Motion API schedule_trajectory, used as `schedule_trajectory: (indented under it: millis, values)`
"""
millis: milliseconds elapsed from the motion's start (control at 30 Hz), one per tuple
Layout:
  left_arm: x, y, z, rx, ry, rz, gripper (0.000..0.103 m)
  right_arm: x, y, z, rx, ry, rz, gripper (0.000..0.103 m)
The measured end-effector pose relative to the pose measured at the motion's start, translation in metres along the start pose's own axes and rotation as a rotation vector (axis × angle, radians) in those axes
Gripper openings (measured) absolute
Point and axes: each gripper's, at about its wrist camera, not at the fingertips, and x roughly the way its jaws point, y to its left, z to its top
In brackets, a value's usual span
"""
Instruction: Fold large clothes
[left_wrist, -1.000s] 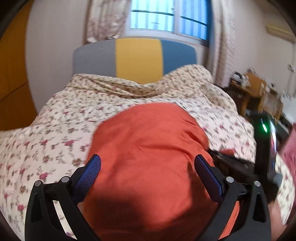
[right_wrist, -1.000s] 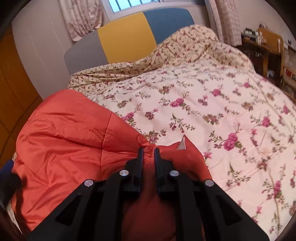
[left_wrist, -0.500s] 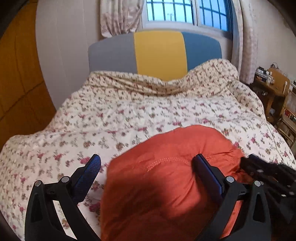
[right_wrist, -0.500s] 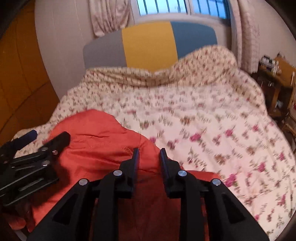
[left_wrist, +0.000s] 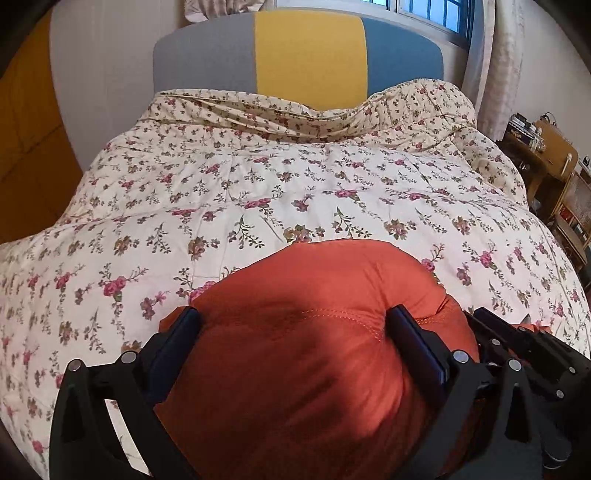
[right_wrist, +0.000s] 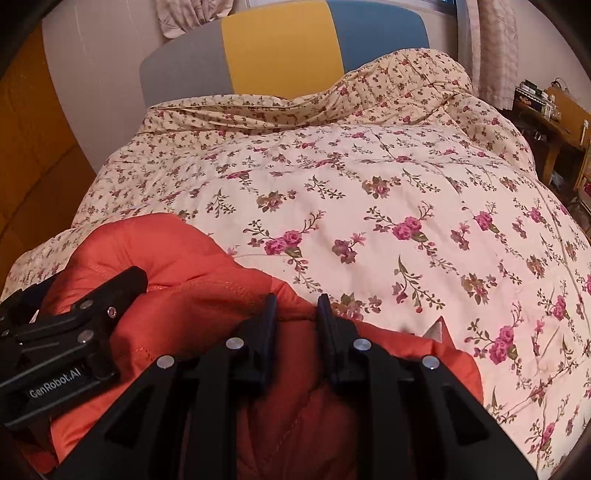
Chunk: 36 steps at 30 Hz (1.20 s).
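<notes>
The orange jacket lies bunched at the near edge of the bed, on the floral quilt, puffed into a thick padded mound. The left gripper is spread wide with the mound bulging up between its fingers; both blue pads touch the fabric's flanks, probably to steady the bulk or gather it, though whether they truly squeeze it I cannot tell. The right gripper, close alongside on the jacket's right part, has its fingers only a little apart with a ridge of orange fabric between them; they do not seem to press it, so the hold looks loose, likely a re-grip on a seam or edge. A grey tag pokes up just beyond. The headboard stands far back, leaving open quilt ahead for laying the jacket flat.
</notes>
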Motion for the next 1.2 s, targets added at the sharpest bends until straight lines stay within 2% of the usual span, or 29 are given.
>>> schedule_trajectory:
  millis: [233, 400, 500, 567, 700, 767, 867, 1033, 1200]
  values:
    - [-0.001, -0.003, -0.003, 0.013, -0.02, 0.023, 0.1, 0.003, -0.001, -0.001, 0.007, -0.021, -0.011, 0.021]
    - [-0.024, -0.009, -0.013, 0.073, -0.054, 0.046, 0.1, -0.014, 0.005, -0.01, -0.015, -0.085, -0.056, 0.023]
    - [-0.047, -0.013, -0.024, 0.135, -0.067, 0.045, 0.1, -0.029, 0.007, -0.017, -0.022, -0.115, -0.07, 0.031]
    - [-0.066, -0.012, -0.029, 0.164, -0.054, 0.022, 0.1, -0.044, 0.004, -0.023, -0.007, -0.136, -0.053, 0.039]
    - [-0.09, -0.006, -0.046, 0.133, -0.097, -0.001, 0.1, -0.075, -0.004, -0.039, 0.031, -0.184, -0.023, 0.039]
    - [-0.09, -0.008, -0.06, 0.119, -0.166, 0.016, 0.1, -0.081, -0.003, -0.047, 0.023, -0.19, -0.025, 0.04]
    - [-0.086, -0.009, -0.073, 0.107, -0.226, 0.012, 0.1, -0.081, -0.003, -0.056, 0.018, -0.205, -0.033, 0.04]
    - [-0.077, -0.015, -0.074, 0.119, -0.246, 0.038, 0.1, -0.07, -0.001, -0.059, 0.022, -0.206, -0.058, 0.04]
    - [-0.067, -0.02, -0.073, 0.136, -0.231, 0.06, 0.1, -0.059, -0.008, -0.058, 0.051, -0.176, -0.035, 0.04]
